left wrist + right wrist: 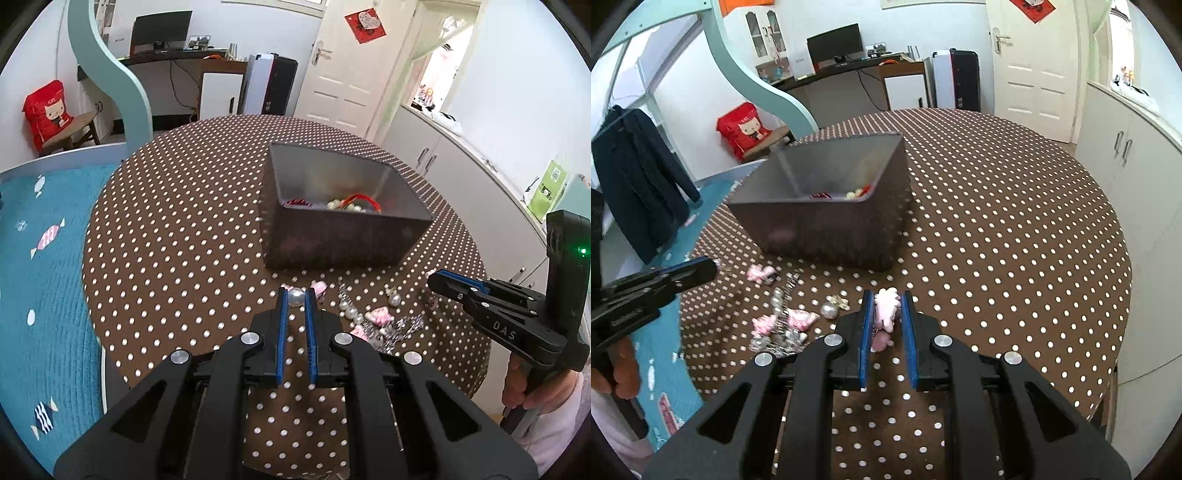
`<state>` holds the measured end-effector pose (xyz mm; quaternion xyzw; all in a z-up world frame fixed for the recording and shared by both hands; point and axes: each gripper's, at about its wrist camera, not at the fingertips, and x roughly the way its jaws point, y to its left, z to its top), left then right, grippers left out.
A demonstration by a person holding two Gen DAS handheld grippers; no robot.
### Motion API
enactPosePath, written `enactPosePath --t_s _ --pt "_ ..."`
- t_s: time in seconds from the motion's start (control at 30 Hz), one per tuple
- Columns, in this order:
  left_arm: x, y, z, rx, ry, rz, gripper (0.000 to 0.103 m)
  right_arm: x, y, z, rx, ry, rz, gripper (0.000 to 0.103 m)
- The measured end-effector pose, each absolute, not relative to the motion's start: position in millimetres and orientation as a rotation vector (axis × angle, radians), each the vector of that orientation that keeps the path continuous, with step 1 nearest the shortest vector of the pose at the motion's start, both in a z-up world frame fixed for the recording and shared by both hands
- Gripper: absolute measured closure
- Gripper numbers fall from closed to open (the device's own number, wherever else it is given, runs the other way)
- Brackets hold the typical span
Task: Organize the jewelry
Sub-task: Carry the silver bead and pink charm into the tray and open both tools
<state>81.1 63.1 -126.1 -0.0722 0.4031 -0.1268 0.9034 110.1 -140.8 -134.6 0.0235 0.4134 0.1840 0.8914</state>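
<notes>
On the round table under a brown cloth with white dots [177, 229], a grey rectangular plastic bin [332, 236] holds pearl beads and a red cord bracelet [360, 202]. Near its front wall lies a loose scatter of pink charms, pearls and silver pieces [786, 317]. The left gripper [296, 295] is clamped on a silvery round bead [296, 296]; the right gripper [885, 308] is clamped on a pale pink charm [885, 308], a second pink piece dangling beneath it.

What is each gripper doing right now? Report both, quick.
Left gripper: shut on a round silvery pearl bead.
Right gripper: shut on a pale pink flower-shaped hair clip.
</notes>
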Motion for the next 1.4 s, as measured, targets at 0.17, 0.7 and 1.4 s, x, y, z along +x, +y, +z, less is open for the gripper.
enactPosePath --t_s 0.17,0.7,1.4 --pt "87.3 56.0 -113.7 -0.142 0.803 -0.283 0.094 111.2 -144.6 -119.9 0.094 0.823 0.418 0.089" --pt "129.0 36.1 -71.1 -0.108 0.703 -0.355 0.094 150.6 -124.6 -76.5 0.056 0.714 0.477 0.089" --pt "154.6 32.7 -90.4 -0.095 0.748 -0.330 0.075 171.2 -129.3 -88.9 0.091 0.764 0.428 0.073"
